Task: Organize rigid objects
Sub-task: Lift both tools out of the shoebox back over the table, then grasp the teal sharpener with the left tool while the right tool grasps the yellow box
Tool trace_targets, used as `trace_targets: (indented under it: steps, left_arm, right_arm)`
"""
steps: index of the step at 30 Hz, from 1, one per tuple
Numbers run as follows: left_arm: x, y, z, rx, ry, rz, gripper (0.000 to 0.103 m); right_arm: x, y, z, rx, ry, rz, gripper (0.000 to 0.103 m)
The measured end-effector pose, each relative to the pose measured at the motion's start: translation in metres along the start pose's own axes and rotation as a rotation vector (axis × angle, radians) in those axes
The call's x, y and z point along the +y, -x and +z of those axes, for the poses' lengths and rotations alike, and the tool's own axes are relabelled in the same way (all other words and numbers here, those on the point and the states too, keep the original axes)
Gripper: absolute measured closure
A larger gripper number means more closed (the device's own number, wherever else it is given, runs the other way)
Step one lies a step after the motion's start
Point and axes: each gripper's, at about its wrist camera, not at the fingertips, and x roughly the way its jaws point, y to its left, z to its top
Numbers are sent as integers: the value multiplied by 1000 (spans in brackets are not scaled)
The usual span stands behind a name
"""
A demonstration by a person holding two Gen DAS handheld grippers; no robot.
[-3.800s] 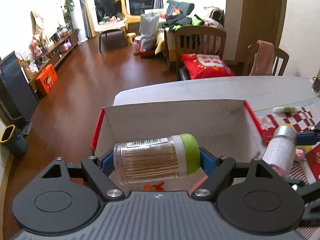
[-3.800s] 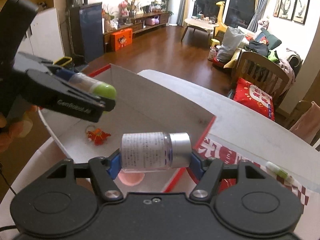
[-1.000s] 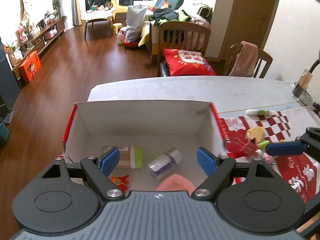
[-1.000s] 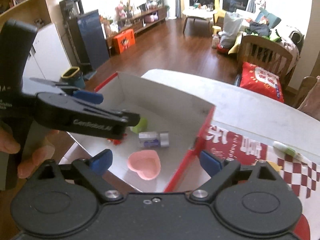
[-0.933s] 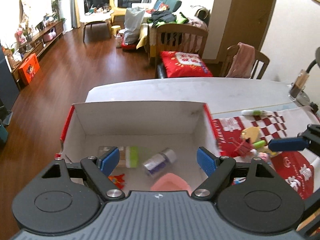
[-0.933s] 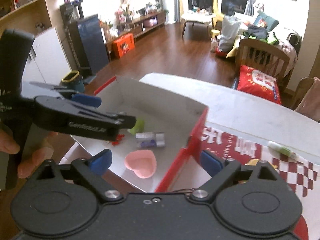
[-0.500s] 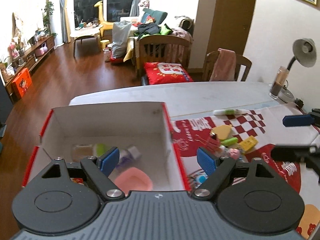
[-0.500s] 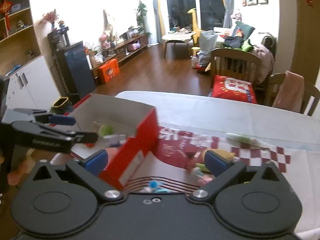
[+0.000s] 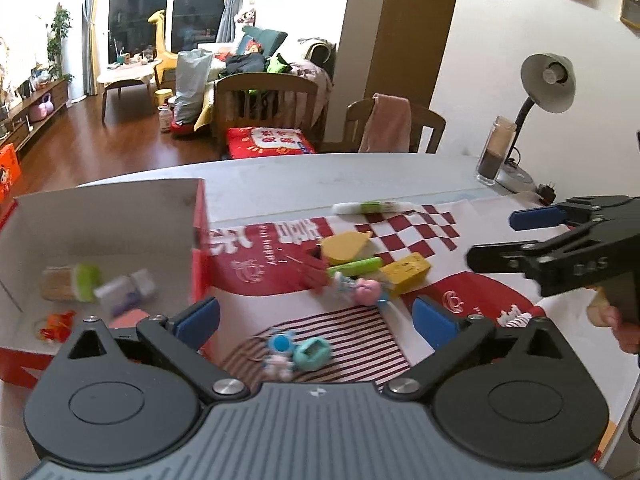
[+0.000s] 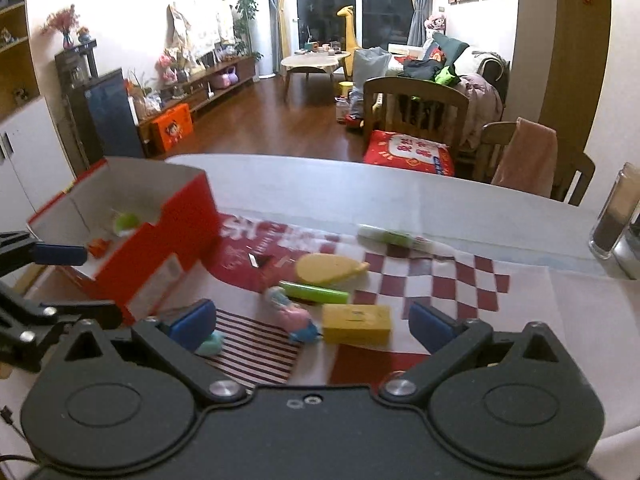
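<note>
Table (image 9: 280, 184): spread on its right part with a red-and-white printed cloth (image 9: 400, 232).
Box (image 9: 198, 240): red outside, white inside, stood open at the table's left end, beside the cloth's left edge.
Left gripper (image 9: 316, 318): held wide open over the cloth's striped patch, nothing between the blue pads (image 9: 198, 318).
Right gripper (image 10: 312, 322): spread wide too, empty, poised above the loose toys; seen from the left wrist view at far right.
Green-capped jar (image 9: 72, 282): lay on its side inside the box, against the left part of the floor.
Silver-capped bottle (image 9: 126, 290): lay blurred just beside the jar, also in the box.
Pink heart dish (image 9: 128, 318): in the box, partly hidden behind the left finger.
Yellow block (image 10: 357, 324): on the cloth, between the right gripper's fingers.
Yellow wedge (image 10: 330, 268): on the cloth, beyond a green stick (image 10: 314, 292).
Pink figure (image 10: 294, 316): just left of the block.
Teal toy (image 9: 312, 354): on the striped patch, touching a blue-and-white figure (image 9: 278, 354).
White-and-green pen (image 9: 372, 208): at the cloth's far edge.
</note>
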Motion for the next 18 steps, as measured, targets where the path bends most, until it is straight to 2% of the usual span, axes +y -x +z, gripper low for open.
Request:
trace_targets:
  steps: [9, 18]
  left_arm:
    - [-32, -35, -29, 17, -6, 38, 0]
    - [-36, -77, -47, 58, 20, 111, 0]
  right_arm:
    - [-29, -26, -9, 41, 15, -6, 0]
    - [-38, -63, -14, 82, 50, -20, 1]
